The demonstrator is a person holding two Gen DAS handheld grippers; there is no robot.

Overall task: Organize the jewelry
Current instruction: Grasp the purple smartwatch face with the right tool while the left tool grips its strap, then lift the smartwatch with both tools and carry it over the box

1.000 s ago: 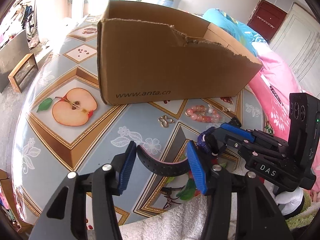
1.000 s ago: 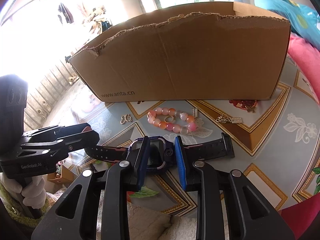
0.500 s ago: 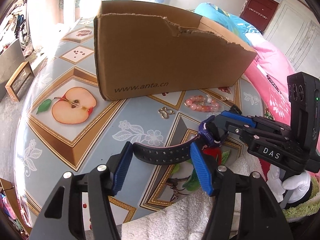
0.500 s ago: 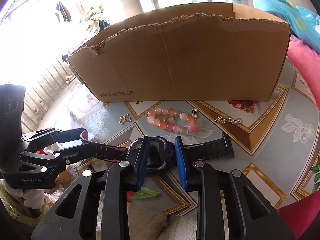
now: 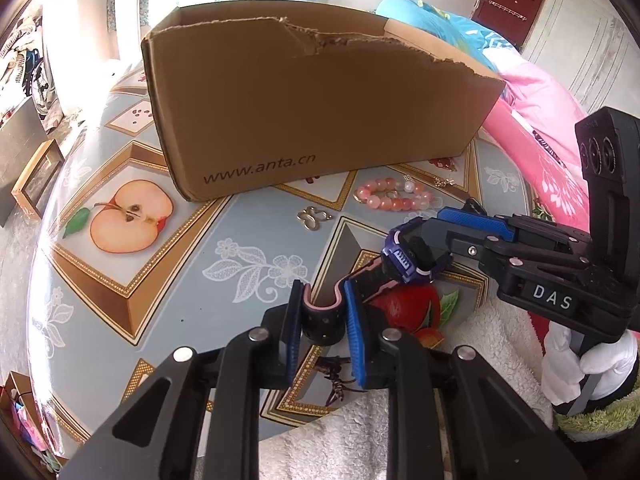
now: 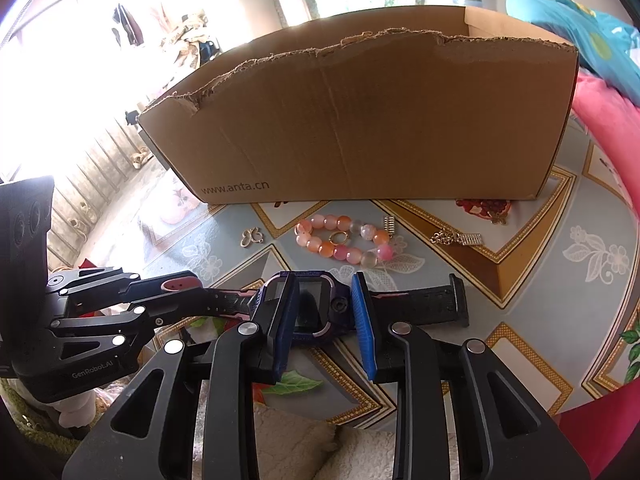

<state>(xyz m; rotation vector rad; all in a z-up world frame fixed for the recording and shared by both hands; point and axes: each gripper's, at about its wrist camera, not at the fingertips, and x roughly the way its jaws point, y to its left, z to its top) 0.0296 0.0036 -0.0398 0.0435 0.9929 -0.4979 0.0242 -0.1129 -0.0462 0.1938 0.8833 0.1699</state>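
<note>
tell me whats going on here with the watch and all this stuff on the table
A person is working with two handheld grippers on a purple kids' watch. The right gripper clamps the watch body, while the left gripper is closing on the curled end of its black and pink strap, which sits between its jaws. On the patterned table, a pink bead bracelet, a gold ring and small gold charms lie in front of a torn cardboard box.
</note>
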